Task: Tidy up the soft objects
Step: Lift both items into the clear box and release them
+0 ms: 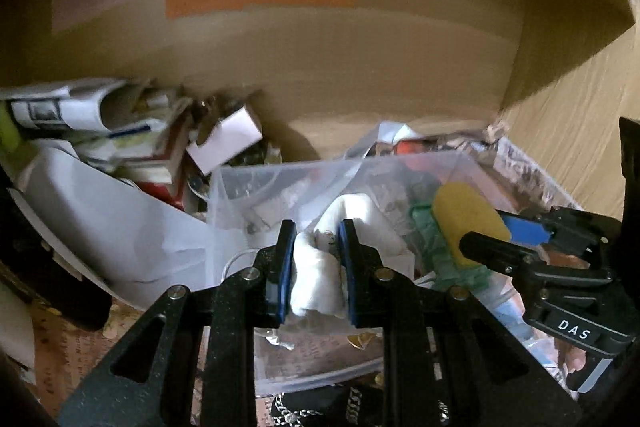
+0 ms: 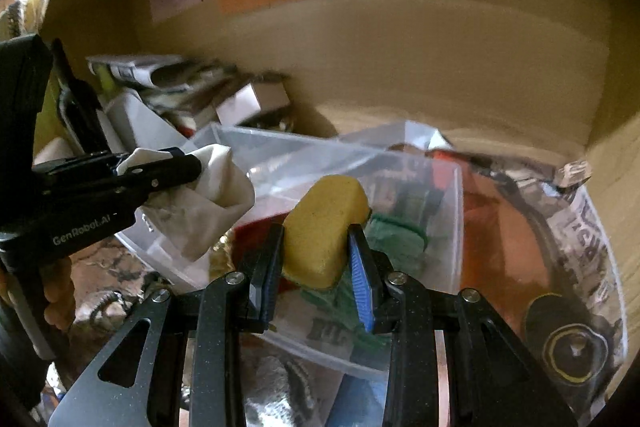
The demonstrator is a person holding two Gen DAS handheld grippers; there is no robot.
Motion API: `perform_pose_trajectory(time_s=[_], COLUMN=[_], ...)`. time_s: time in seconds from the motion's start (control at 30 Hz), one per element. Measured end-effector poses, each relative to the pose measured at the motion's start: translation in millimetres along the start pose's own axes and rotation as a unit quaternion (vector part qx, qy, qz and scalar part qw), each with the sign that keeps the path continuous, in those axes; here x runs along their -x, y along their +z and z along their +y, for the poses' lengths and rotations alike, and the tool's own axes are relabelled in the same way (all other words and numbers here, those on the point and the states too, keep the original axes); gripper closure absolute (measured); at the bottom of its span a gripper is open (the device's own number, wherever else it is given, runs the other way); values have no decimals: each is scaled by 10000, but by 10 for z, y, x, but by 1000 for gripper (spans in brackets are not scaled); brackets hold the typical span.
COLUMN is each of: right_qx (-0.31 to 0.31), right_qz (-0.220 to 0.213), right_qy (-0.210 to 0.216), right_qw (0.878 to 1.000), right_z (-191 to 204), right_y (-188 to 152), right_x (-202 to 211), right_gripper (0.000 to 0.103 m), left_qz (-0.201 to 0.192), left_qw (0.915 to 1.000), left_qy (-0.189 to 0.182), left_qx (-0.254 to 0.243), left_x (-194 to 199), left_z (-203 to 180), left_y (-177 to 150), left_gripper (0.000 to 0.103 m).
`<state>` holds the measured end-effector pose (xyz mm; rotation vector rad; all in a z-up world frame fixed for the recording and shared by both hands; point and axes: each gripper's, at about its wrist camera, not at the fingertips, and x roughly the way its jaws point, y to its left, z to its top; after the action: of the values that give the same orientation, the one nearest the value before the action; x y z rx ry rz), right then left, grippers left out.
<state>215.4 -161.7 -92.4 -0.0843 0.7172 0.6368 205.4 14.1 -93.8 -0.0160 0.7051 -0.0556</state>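
Observation:
My left gripper [image 1: 316,231] is shut on a white cloth [image 1: 320,279], held over a clear plastic bin [image 1: 224,187]. The cloth [image 2: 212,195] hangs from that gripper [image 2: 188,163] at the left of the right wrist view. My right gripper [image 2: 318,233] is shut on a yellow sponge [image 2: 324,227], held above the same bin [image 2: 452,227]. The sponge [image 1: 460,215] and right gripper [image 1: 484,233] show at the right of the left wrist view. A green scrub cloth [image 2: 400,235] lies in the bin under the sponge.
A big cardboard box wall [image 1: 320,67] with green and orange labels stands behind. Papers, books and a small white box [image 1: 224,143] are piled at the back left. A crumpled printed plastic bag [image 2: 584,239] lies at the right, with a black round object [image 2: 572,347].

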Motion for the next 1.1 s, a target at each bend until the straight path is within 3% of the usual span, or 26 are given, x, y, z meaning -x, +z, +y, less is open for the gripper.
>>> perform_pose_trajectory(time_s=[0.17, 0.33, 0.4, 0.63, 0.83, 0.97, 1.1], right_qx=[-13, -1, -6, 26, 80, 103, 76], right_qz=[204, 305, 282, -145, -522, -711, -776], right_qy=[2, -15, -47, -196, -200, -203, -216], right_qw=[9998, 9995, 9996, 9997, 9984, 9972, 9967], right_z=[-5, 3, -5, 32, 88, 122, 129], right_y=[-31, -32, -26, 23, 24, -39, -140], right_x=[-136, -187, -164, 88, 403, 586, 688], right_gripper=[72, 69, 59, 41, 37, 33, 31], left_qz=[273, 389, 364, 29, -306, -424, -376], left_qw=[9996, 9992, 9993, 9999, 9994, 9989, 9992], left_qy=[-12, 8, 21, 2, 32, 51, 68], left_qx=[37, 28, 22, 144, 149, 179, 116], left_x=[-162, -232, -200, 101, 426, 630, 725], left_z=[19, 39, 38, 95, 129, 157, 160], left_y=[-39, -68, -76, -22, 2, -76, -212], left_gripper=[81, 62, 57, 42, 27, 9, 5])
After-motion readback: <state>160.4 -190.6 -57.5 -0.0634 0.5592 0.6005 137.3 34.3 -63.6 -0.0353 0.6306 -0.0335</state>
